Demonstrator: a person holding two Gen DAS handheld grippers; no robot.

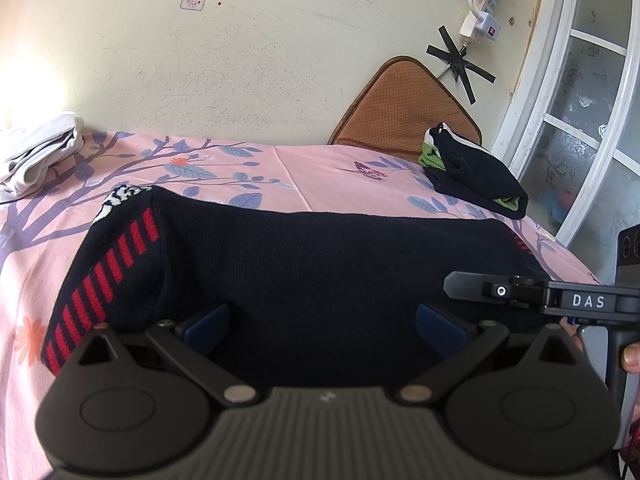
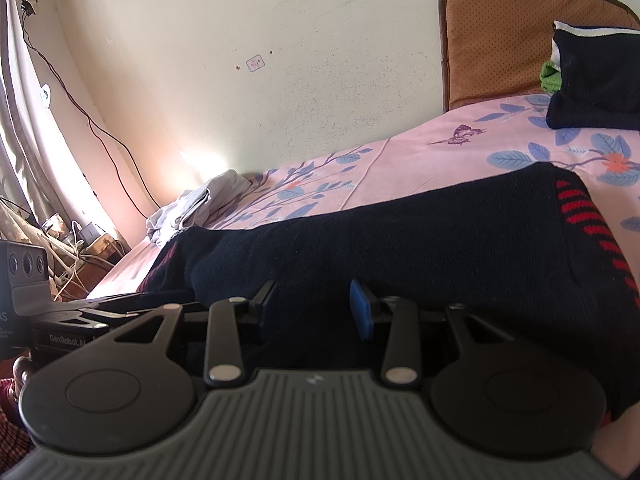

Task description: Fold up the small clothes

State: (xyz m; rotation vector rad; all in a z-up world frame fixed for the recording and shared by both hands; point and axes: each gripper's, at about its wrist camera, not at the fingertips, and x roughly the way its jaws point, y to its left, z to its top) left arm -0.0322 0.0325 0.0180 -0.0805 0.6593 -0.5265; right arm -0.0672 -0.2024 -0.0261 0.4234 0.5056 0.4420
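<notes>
A black knit garment with red stripes [image 1: 320, 264] lies flat on the pink floral bed sheet [image 1: 320, 168], close in front of both grippers. My left gripper [image 1: 322, 324] is wide open, its blue pads low over the garment's near edge. My right gripper [image 2: 314, 306] is partly open at the near edge of the same garment [image 2: 400, 240], blue pads apart, nothing pinched between them. The right gripper's arm also shows at the right of the left wrist view [image 1: 560, 300].
A folded black and green garment [image 1: 472, 176] sits at the far right by a brown cushion [image 1: 404, 108]. A folded white cloth [image 1: 40, 152] lies far left. The wall runs behind the bed. Cables and clutter [image 2: 76, 248] lie beyond the bed's left edge.
</notes>
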